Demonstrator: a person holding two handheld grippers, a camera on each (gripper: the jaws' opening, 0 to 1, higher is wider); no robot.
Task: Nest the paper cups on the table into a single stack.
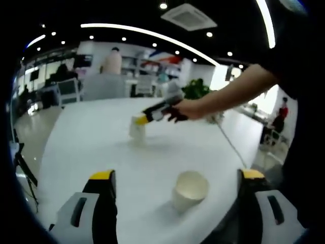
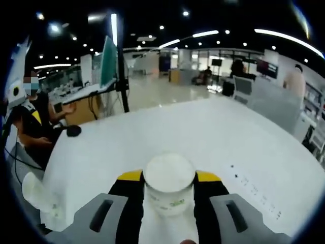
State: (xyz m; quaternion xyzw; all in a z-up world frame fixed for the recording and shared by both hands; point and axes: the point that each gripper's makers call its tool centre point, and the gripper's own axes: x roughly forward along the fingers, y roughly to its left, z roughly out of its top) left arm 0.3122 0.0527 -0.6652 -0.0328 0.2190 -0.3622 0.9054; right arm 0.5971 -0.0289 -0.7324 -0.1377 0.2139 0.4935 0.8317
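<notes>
Between right tongs (image 2: 169, 184), inverted cup (image 2: 169, 185)

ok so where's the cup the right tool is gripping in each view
Left gripper view: the gripped cup stands upside down on the far part of the table, left of centre, with the right tool reaching in from the right.
Right gripper view: the same cup sits bottom centre, between that view's own jaws.
Shared landmark: the white table.

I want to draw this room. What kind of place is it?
Probably a big open office. The white table with the paper cups stands among desks with monitors, a person sits at a desk off to the side, and long strip lights and an air vent run across the dark ceiling.
</notes>
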